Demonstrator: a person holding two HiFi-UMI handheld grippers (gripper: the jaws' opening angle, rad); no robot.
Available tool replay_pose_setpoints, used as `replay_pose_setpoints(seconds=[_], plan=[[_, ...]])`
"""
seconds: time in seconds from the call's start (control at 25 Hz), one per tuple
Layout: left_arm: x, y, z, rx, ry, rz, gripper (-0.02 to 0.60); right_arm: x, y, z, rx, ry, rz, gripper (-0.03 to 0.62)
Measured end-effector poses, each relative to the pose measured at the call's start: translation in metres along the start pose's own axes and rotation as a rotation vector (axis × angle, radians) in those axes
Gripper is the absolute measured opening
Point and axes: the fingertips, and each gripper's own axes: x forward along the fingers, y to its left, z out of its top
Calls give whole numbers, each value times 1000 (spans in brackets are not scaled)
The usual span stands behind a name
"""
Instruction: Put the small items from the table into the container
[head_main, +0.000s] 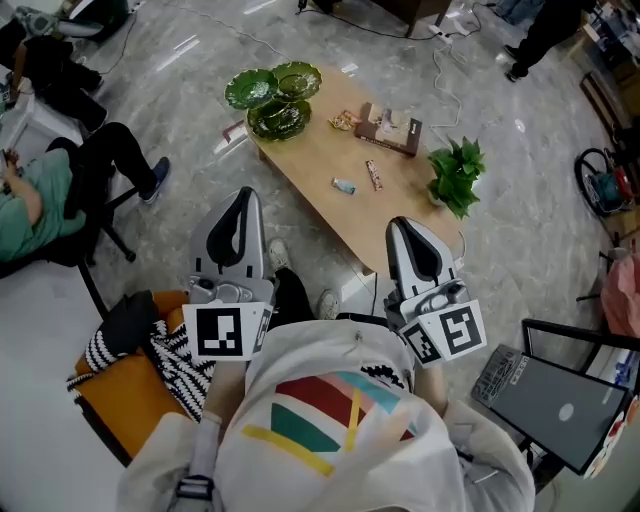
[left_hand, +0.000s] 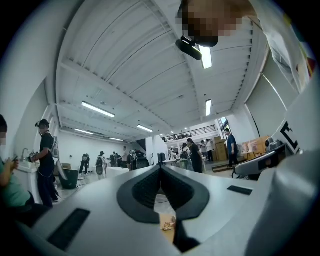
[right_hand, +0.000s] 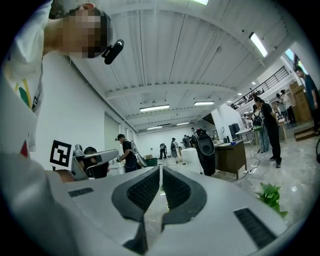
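We are at the approach: nothing is picked up yet, and both claws hang short of the tabletop (head_main: 320, 155), level and aimed toward it. The left claw (head_main: 246, 192) has its jaws together at the tips with nothing between them, and the right claw (head_main: 401, 222) is likewise closed and empty; each gripper view shows the dark pads meeting.

The small items all lie on the wood, apart from one another:
- a short snack bar (head_main: 374, 174) near the middle
- a little teal piece (head_main: 343, 186) just to its left
- a crinkled gold wrapper (head_main: 343, 121) farther off, beside a brown box (head_main: 390, 130)

The container, a cluster of green glass dishes (head_main: 273, 98), sits at the far left end of the tabletop, well apart from the bar and the teal piece. A potted plant (head_main: 457, 175) stands on the right edge.

In the head view, the bar's long axis runs almost straight away from us, leaning slightly to the left at its far end. The teal piece lies crosswise, with its long axis running left to right and a slight tilt.

We judge that the next move calls for carrying one claw out over the tabletop, spreading its jaws, and coming down so the pads close across an item's short side. That means jaws side to side for the bar and turned for the teal piece. The plant near the right claw's path is worth clearing.
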Motion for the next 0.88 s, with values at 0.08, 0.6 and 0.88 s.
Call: replay_pose_setpoints(seconds=[0.08, 0.6, 0.88], plan=[[15, 9, -8, -18, 1, 0, 9, 14, -4, -5, -10, 21, 12, 26], [147, 150, -49, -41, 35, -140, 9, 214, -3, 15, -53, 2, -62, 25], [218, 196, -62, -84, 35, -210, 9, 259, -33, 9, -100, 56, -253, 25]])
